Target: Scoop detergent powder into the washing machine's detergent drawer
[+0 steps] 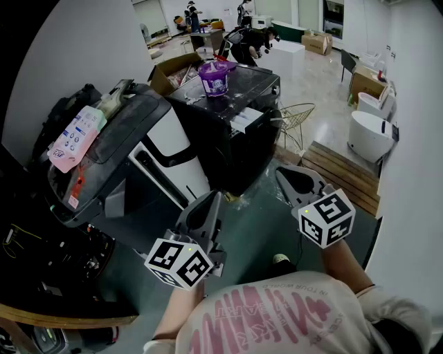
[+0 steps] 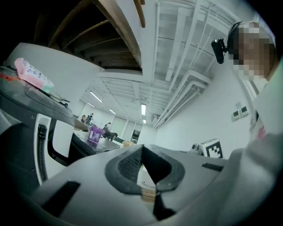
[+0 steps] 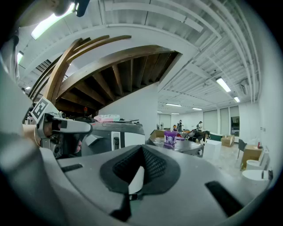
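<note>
Ahead of your left gripper [image 1: 211, 202] and right gripper [image 1: 287, 173], across a stretch of glossy grey floor [image 1: 273, 225], stands the black washer [image 1: 225, 121]. The purple tub [image 1: 214, 76] sits on its dusty top, well apart from both grippers. A pale part that looks like the drawer [image 1: 246, 122] juts from the washer's upper front, on the side toward your right gripper.

Both grippers are closed with the pads meeting at the tips, and nothing is between them.

To the left of your left gripper is a white machine [image 1: 169, 148] with a raised dark lid [image 1: 121, 128]. A pink packet [image 1: 75, 140] lies on that lid.

To the right of your right gripper a wooden pallet [image 1: 344, 174] lies on the floor. Past it, white round units [image 1: 370, 135] stand along the wall. A wire chair [image 1: 299, 117] stands just beside the washer on that same side.

An open cardboard box [image 1: 169, 69] sits behind the washer. Far beyond it the room opens out, with people [image 1: 192, 14] and more boxes [image 1: 316, 41]. Overhead, the gripper views show a white ceiling with strip lights and wooden beams.
</note>
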